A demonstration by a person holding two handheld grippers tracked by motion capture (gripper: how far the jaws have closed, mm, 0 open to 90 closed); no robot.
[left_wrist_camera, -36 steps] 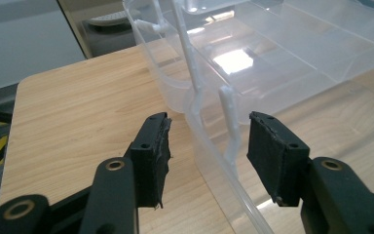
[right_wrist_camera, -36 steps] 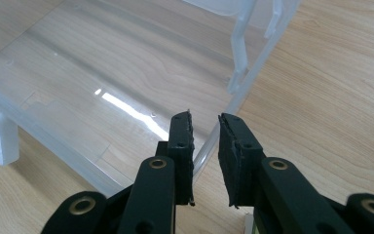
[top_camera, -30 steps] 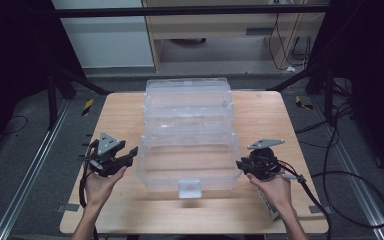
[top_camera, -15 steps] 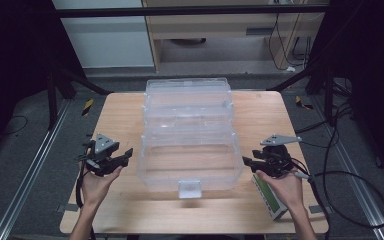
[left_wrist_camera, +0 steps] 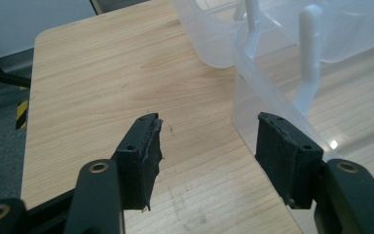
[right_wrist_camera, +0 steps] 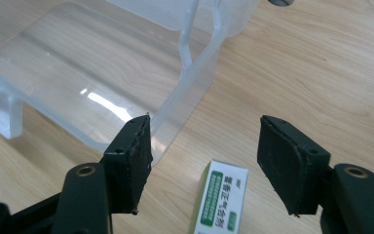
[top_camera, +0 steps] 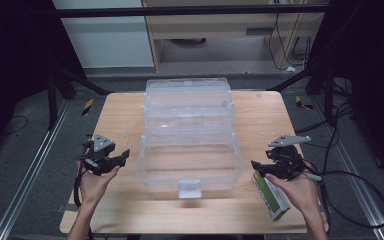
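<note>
Standing in the middle of the wooden table (top_camera: 120, 115) is a clear plastic box (top_camera: 190, 135), tiered and opened out, with a small latch at its near edge. Its walls are see-through, so where one tier ends and the next begins is hard to make out in the high view. The left gripper (top_camera: 121, 156) sits just off the box's left side; its jaws have just been opening and stand wide, with bare table between them. In the left gripper view the right jaw looks close against the box wall (left_wrist_camera: 263, 92), though contact cannot be confirmed. The right gripper (top_camera: 256, 166) hangs off the box's right side, jaws likewise just opened wide and holding nothing. Below it lies a small green-and-white carton (right_wrist_camera: 220, 197), its near end cut off by the frame; the print is too small to read.
</note>
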